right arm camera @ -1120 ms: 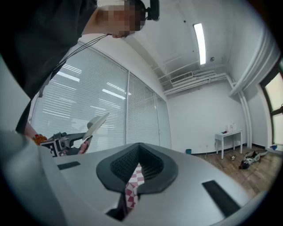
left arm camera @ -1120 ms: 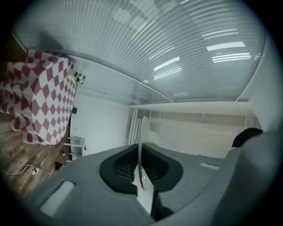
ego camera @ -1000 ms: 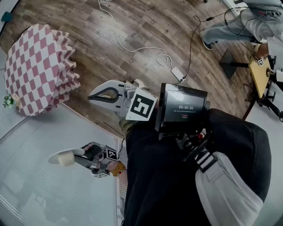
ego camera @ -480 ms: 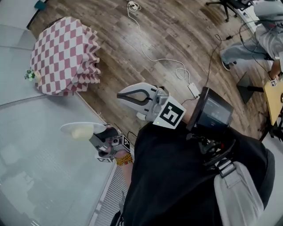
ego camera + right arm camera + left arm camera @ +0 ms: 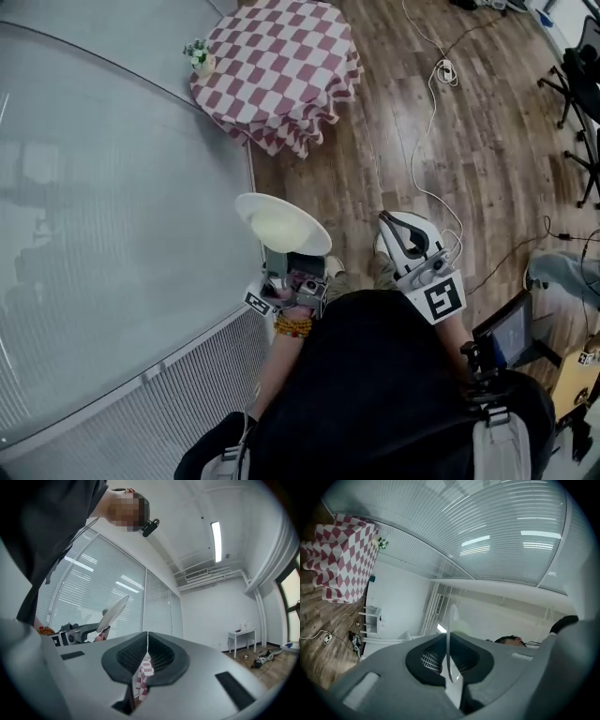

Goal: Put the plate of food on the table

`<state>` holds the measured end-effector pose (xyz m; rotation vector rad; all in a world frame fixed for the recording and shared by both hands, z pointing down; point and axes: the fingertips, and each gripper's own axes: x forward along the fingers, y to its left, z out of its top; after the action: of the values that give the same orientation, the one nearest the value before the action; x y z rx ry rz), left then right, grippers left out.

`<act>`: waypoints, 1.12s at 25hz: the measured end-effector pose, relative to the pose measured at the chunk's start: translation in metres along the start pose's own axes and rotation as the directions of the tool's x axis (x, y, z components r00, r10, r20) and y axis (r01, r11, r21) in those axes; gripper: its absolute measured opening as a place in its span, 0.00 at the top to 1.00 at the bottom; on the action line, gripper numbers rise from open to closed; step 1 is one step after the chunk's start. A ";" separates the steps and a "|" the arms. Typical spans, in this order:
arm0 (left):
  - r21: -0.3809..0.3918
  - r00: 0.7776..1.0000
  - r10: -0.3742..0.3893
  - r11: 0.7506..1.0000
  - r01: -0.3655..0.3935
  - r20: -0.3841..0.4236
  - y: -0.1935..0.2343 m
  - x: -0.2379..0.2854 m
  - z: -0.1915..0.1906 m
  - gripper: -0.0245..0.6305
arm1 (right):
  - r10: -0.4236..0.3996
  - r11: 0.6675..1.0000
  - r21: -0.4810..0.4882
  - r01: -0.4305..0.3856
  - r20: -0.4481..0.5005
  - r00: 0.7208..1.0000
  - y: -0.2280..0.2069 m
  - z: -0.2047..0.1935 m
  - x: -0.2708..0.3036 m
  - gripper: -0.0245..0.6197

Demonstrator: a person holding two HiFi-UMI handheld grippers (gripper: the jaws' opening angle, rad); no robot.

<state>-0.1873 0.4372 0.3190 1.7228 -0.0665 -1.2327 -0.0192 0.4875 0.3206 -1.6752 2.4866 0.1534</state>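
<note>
Plate (image 5: 281, 223) sits rim-pinched in my left jaws, right jaws closed and empty; I'm mid-carry, and next must reach the checked bench (image 5: 281, 66) and lower it level

Office or lab-type room, not a home. Head view: wood-plank floor (image 5: 469, 169). Glazed wall with horizontal blinds (image 5: 103, 234) runs from 7 to 11 o'clock. Power brick (image 5: 446, 69) with loose cable lies on the floor at 1 o'clock, office chair (image 5: 583, 84) at 2 o'clock. Round table (image 5: 281, 80) in a red-white check cloth sits at 12 o'clock, small flower pot (image 5: 198, 56) on its edge. Right gripper view: tube light (image 5: 216, 535) at 1 o'clock, exposed ceiling ducting (image 5: 206, 576), plain white walls, white side table (image 5: 241, 637) at 4 o'clock.
</note>
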 end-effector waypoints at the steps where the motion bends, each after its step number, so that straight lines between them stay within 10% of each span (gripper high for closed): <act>1: 0.002 1.000 -0.001 1.000 0.001 0.003 0.000 0.001 -0.001 0.93 | 0.000 1.000 0.002 0.000 0.005 1.000 -0.002 0.000 0.000 0.94; 18: 0.242 0.996 -0.091 0.966 0.089 -0.002 -0.003 0.047 -0.044 0.93 | -0.058 0.997 0.062 0.053 0.082 0.995 -0.099 -0.011 -0.051 0.94; 28: 0.236 0.991 -0.131 0.963 0.127 0.001 0.022 0.067 -0.025 0.93 | -0.051 0.997 0.058 0.047 0.081 0.995 -0.121 -0.017 -0.026 0.94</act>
<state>-0.1261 0.4068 0.2884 1.9475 -0.1167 -1.3796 0.1015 0.4633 0.3411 -1.6709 2.3662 0.1434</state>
